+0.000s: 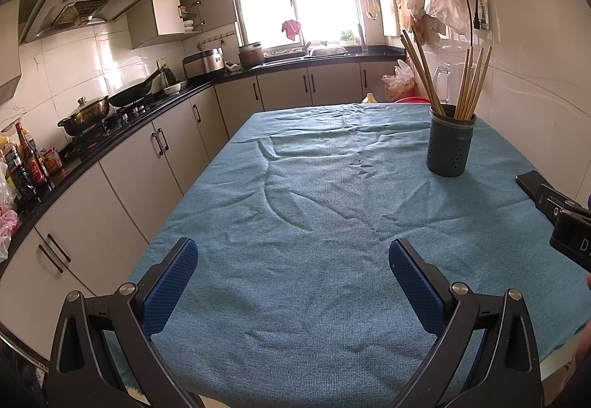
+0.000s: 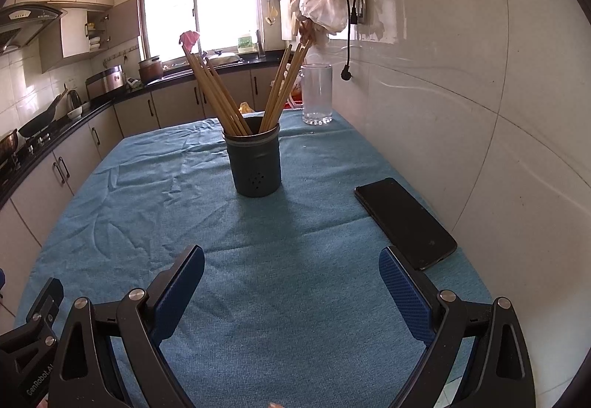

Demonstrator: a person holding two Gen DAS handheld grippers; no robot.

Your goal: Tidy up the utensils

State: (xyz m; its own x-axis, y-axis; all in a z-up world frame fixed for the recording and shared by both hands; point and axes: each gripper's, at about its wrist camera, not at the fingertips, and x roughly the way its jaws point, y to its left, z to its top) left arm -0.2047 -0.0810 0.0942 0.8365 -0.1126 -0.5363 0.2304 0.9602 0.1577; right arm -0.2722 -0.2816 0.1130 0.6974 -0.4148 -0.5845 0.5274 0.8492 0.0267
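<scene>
Standing upright on the blue cloth [image 2: 280, 297], a dark round holder [image 2: 255, 162] with small drain holes in its wall and a pale metal band under the rim. Wooden chopsticks [image 2: 221, 95] fill it, thin straight sticks fanned into two bunches, one leaning left, one leaning right. From the left wrist view the holder [image 1: 450, 145] sits toward the far right part of the table, chopsticks [image 1: 471, 90] splayed the same way.

Cloth is a coarse woven fabric, wrinkled with long shallow creases, covering the whole tabletop.

Left gripper [image 1: 293, 256]: jaws wide apart, nothing between them, only cloth. Its pads [image 1: 171, 288] are blue with a fine diamond grip texture, set in black angular arms with silver pins. It hangs over the near middle of the table, well apart from the holder.

Right gripper [image 2: 291, 264]: jaws also spread wide and empty, same blue textured pads [image 2: 404, 293]. The holder stands straight ahead of it, some way off.

A black phone [image 2: 404, 223], flat, glossy, rounded corners, lies on the cloth beside the white tiled wall [image 2: 461, 94], its near corner just beside the right pad. A clear ribbed glass pitcher [image 2: 317, 94] stands at the table's far edge near the wall.
</scene>
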